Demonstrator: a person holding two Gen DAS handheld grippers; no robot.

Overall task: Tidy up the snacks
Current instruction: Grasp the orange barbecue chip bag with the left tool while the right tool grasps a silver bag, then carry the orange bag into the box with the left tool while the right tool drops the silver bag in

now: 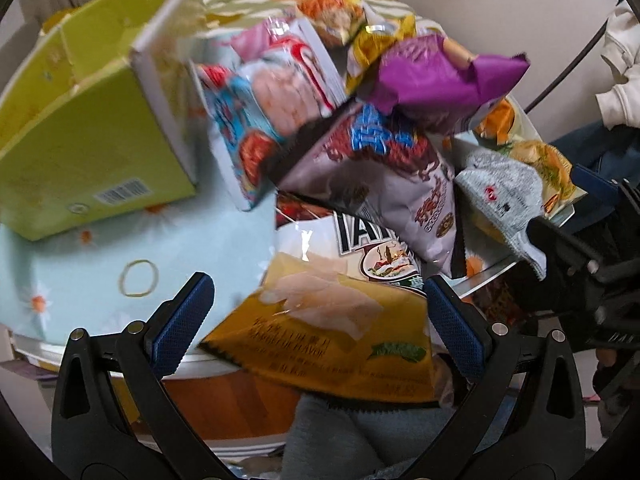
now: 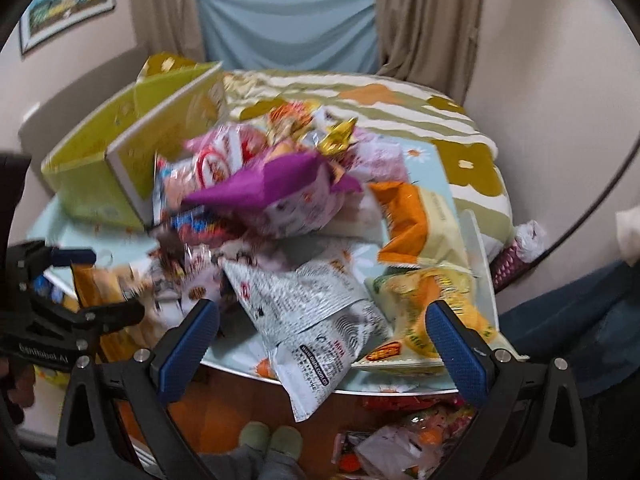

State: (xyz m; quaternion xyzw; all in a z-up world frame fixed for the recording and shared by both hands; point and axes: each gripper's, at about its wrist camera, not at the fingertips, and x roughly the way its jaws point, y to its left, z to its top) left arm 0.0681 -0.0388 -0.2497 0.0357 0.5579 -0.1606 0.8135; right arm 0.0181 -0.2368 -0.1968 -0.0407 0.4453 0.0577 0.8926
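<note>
At the counter's (image 1: 80, 280) near edge, my left tongs (image 1: 318, 316) gape wide around a yellow bag (image 1: 332, 340); my right tongs (image 2: 322, 338) gape wide around a grey packet (image 2: 312, 320).

snack bags (image 1: 372, 168): bright crinkled packets heaped at the table's (image 1: 72, 280) near edge, some overhanging.
box (image 1: 92, 136): yellow-green, open, far-left corner.

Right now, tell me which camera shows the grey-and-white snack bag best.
The right wrist view: the grey-and-white snack bag lies large between the open right gripper fingers, hanging over the table edge. The left wrist view shows it smaller, off to the side, its lower end behind the right gripper's black frame.
</note>
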